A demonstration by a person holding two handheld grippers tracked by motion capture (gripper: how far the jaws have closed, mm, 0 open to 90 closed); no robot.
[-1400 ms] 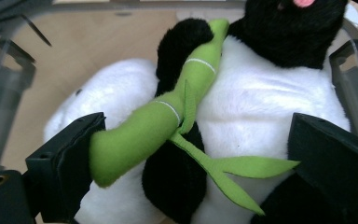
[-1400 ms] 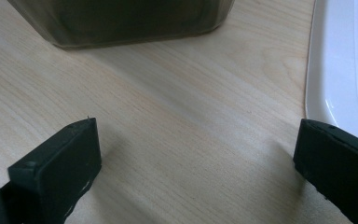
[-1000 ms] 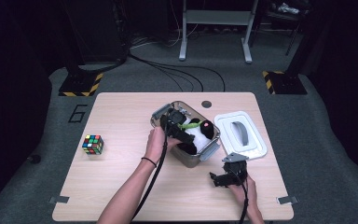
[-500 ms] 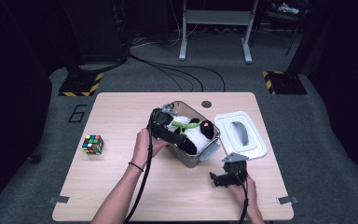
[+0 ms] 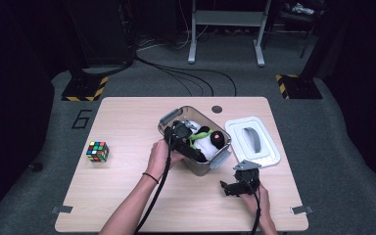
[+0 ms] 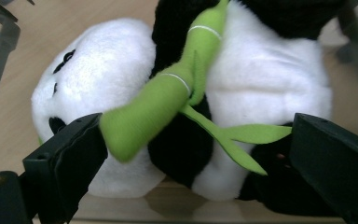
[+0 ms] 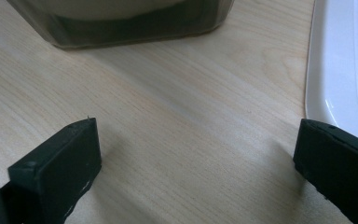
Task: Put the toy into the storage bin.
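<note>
A black-and-white panda plush (image 5: pixel 209 142) holding a green bamboo stalk (image 6: pixel 163 102) lies inside a grey see-through box (image 5: pixel 200 169) at mid-table. My left gripper (image 5: pixel 195 149) reaches into the box from its left side. In the left gripper view the panda (image 6: pixel 261 84) fills the space between the jaws, which stand wide apart on either side of it; the left gripper (image 6: pixel 198 130) is open. My right gripper (image 5: pixel 237 182) rests low over the table in front of the box, open, with bare wood between its jaws (image 7: pixel 196 140).
The box's white lid (image 5: pixel 252 142) lies flat to the right of the box, close to the right gripper's jaw (image 7: pixel 340 60). A Rubik's cube (image 5: pixel 98 151) sits at the table's left. The box's wall (image 7: pixel 121 23) stands just ahead of the right gripper.
The left hand shifted a little to the left and back, with its gripper staying over the box at the panda. The right gripper has not moved.
</note>
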